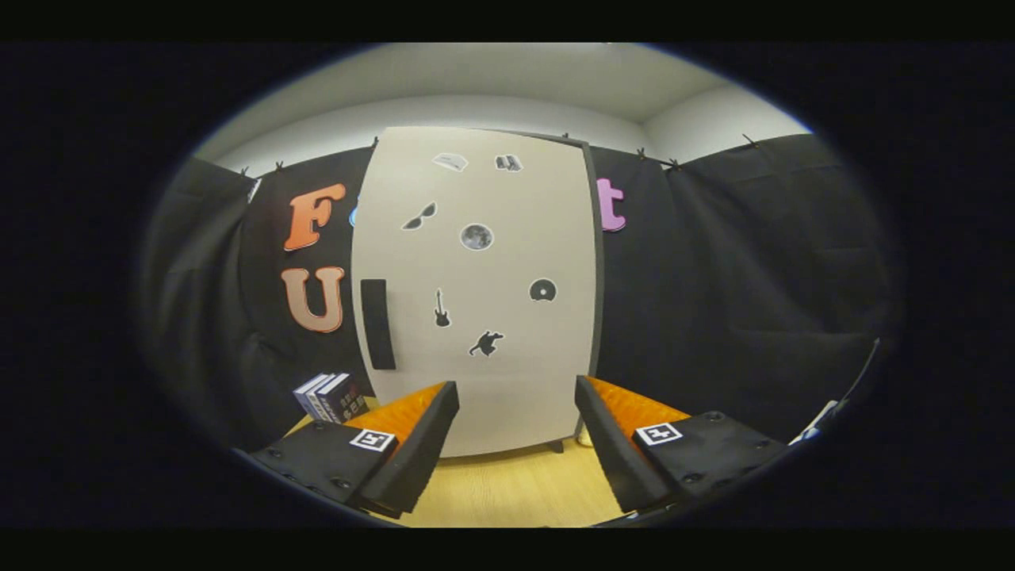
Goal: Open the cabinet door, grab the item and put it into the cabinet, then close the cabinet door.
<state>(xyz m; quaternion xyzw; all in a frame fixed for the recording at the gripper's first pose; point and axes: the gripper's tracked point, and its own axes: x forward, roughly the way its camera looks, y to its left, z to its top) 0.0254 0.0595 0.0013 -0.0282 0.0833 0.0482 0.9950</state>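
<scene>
1. Tongs (515, 420) at bottom centre of the frame, fingers wide apart, nothing between them, pointing at the cabinet door (476, 293).
2. Door is shut, filling the middle of the frame: pale flat panel with small black stickers, standing on the wooden worktop (507, 492) just beyond the fingertips.
3. Handle (377, 323): dark upright bar at the door's left edge, mid-left of frame. Best hold; judged rigid, narrow enough for the fingers to close across it.
4. Dark edge runs down the door's right side, so hinges are probably there and the door would swing out from the left; a guess only.
5. Door looks like a stiff, light board; the smooth face gives no grip, so take the handle and pull gently or the cabinet may slide on the worktop.
6. Item: most likely the books (331, 396) at lower left, standing beside the cabinet's left foot, just past the left finger. Stiff, moderate weight, glossy covers may slip; grip across the spines.
7. Room: open worktop between the fingers and the door. Left side is tight, since the books sit near the door's swing path and the black cloth wall is close behind.
8. A small pale thing sits at the cabinet's lower right foot; can't identify it.
</scene>
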